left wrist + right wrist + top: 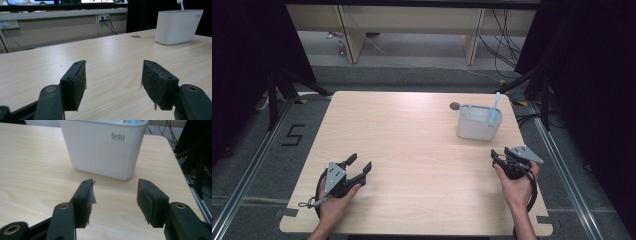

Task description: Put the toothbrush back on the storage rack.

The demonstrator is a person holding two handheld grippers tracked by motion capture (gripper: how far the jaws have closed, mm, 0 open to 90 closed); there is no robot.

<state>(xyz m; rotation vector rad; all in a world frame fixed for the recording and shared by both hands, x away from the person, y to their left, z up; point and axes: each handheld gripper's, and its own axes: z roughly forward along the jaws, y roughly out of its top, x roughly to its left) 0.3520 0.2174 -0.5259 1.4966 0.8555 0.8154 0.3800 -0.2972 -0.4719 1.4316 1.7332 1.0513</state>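
Observation:
A white holder stands at the back right of the wooden table, with a light blue toothbrush sticking up out of it. My right gripper is open and empty, just in front of the holder, jaws pointing at its front wall with a short gap between. My left gripper rests near the table's front left, open with nothing between its pads. From there the holder stands far off to the right.
A small dark round spot lies on the table just left of the holder. Black frame legs and cables stand beyond the table's right and left edges. A desk with cables runs along the far wall.

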